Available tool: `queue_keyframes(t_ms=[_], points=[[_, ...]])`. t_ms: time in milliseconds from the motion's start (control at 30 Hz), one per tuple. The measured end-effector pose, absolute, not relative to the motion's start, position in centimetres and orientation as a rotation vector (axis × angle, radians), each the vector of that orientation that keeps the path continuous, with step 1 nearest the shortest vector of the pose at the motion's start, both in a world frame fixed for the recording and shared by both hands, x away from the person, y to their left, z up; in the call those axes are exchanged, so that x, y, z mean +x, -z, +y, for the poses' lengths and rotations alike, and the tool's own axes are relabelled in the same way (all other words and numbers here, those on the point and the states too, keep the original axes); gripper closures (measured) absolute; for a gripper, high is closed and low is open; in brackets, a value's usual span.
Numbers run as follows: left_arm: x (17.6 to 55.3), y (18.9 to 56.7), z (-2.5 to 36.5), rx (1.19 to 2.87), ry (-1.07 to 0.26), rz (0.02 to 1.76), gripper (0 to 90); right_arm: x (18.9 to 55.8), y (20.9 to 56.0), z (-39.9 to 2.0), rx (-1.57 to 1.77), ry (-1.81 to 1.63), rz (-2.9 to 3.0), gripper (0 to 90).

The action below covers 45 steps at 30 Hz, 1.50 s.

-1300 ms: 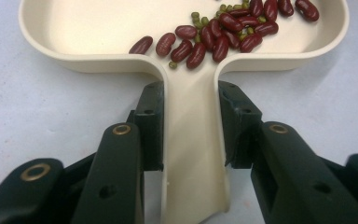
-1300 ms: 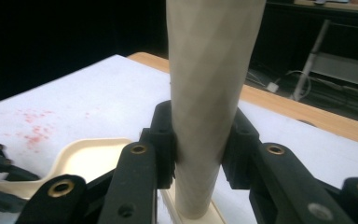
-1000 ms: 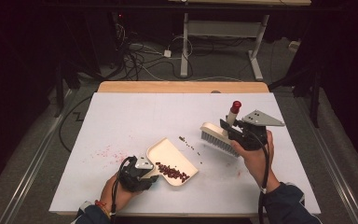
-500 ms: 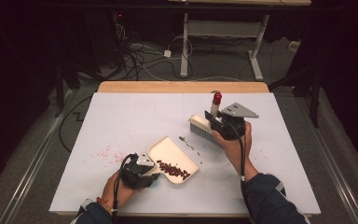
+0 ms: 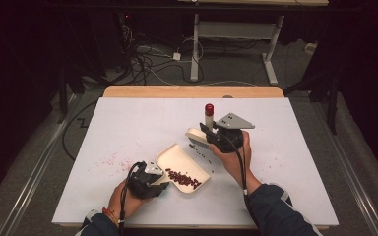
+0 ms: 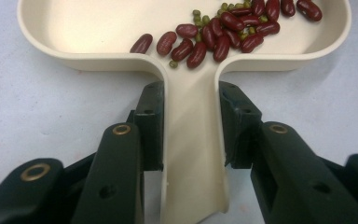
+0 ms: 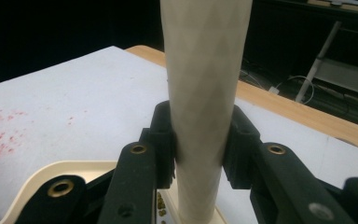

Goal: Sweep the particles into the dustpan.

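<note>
A cream dustpan (image 5: 175,158) lies on the white table, with red kidney beans (image 5: 183,178) and a few small green beans piled near its handle. My left gripper (image 5: 152,179) is shut on that handle (image 6: 193,140), and the beans (image 6: 223,28) lie just past the jaws. My right gripper (image 5: 211,132) is shut on the handle (image 7: 205,70) of a cream brush (image 5: 197,136). The handle's red tip (image 5: 209,109) points up, and the brush head hangs at the pan's far right corner. A few loose beans (image 5: 199,151) lie on the table below the brush.
Faint red stains (image 5: 110,160) mark the table left of the pan. The table's far edge is a wooden strip (image 5: 192,91). Cables and a desk frame (image 5: 236,32) stand on the dark floor beyond.
My right gripper has carried the brush leftward and slightly down, up to the dustpan's corner. The left gripper and the pan have stayed put.
</note>
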<state>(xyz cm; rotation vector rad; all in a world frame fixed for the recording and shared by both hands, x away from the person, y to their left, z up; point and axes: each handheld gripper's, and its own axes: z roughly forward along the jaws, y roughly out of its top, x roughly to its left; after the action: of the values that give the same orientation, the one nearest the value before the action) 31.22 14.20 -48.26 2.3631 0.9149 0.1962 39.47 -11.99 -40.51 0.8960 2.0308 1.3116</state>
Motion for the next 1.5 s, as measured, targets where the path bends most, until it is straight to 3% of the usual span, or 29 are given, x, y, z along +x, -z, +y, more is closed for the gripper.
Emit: queue_keyframes(t_ms=[733, 1267, 1500], points=[[31.5, 48.2, 14.1, 2.37, -0.199, 0.91, 63.4, 34.5, 39.7, -10.1, 0.689, -1.395, 2.214, 70.3], [31.4, 48.1, 14.4, 2.372, -0.193, 0.902, 63.4, 35.4, 37.6, -12.9, 0.741, -1.463, 2.105, 70.2], [31.3, 47.9, 14.6, 2.38, -0.188, 0.892, 63.4, 36.5, 38.3, -13.3, 0.731, -1.313, 2.015, 70.2]])
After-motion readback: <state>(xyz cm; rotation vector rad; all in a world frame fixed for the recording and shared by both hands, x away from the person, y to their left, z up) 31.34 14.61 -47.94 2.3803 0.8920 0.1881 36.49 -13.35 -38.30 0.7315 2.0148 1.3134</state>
